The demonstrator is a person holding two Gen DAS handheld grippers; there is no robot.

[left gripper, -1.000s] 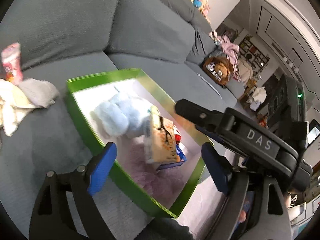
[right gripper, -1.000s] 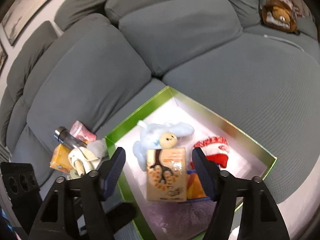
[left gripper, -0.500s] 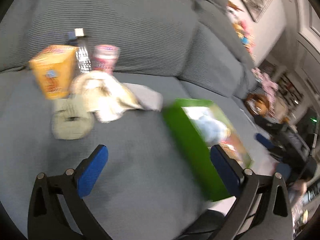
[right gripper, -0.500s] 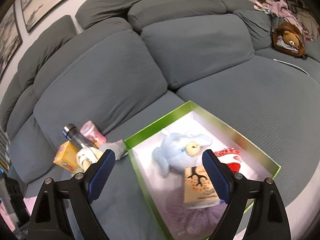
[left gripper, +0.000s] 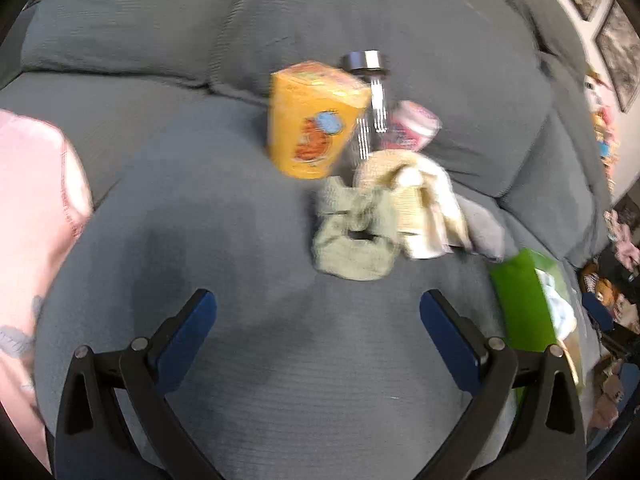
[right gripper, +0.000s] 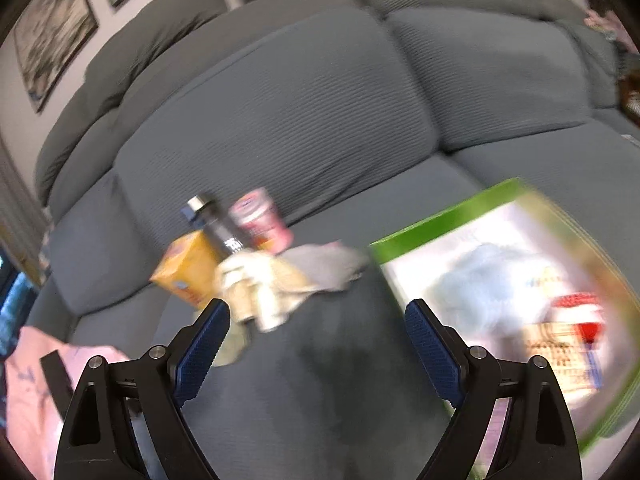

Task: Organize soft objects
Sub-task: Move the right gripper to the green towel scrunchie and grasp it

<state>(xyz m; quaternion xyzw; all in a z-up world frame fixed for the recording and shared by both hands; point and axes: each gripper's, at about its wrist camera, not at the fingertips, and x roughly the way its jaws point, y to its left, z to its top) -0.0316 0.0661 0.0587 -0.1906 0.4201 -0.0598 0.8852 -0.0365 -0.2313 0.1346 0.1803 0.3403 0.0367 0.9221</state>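
Observation:
A pile lies on the grey sofa seat: a green scrunchie (left gripper: pixel 352 236), a cream cloth (left gripper: pixel 424 204), a grey cloth (left gripper: pixel 482 228), an orange carton (left gripper: pixel 312 120), a dark bottle (left gripper: pixel 370 92) and a pink cup (left gripper: pixel 412 128). My left gripper (left gripper: pixel 318 320) is open and empty, short of the scrunchie. My right gripper (right gripper: pixel 316 328) is open and empty, just below the cream cloth (right gripper: pixel 260 280), with the grey cloth (right gripper: pixel 324 264) beyond. The green box (right gripper: pixel 440 220) to the right holds a light blue plush (right gripper: pixel 480 280), a red and white item (right gripper: pixel 576 308) and a carton (right gripper: pixel 556 352).
The green box (left gripper: pixel 524 304) stands at the right in the left wrist view. A pink sleeve (left gripper: pixel 36 208) fills the left edge. Sofa back cushions (right gripper: pixel 280 112) rise behind the pile. Toys and clutter lie at the far right (left gripper: pixel 604 292).
Both grippers have swung left, away from the green box and toward the pile. The box has slid to the right edge of both views. Both stay open.

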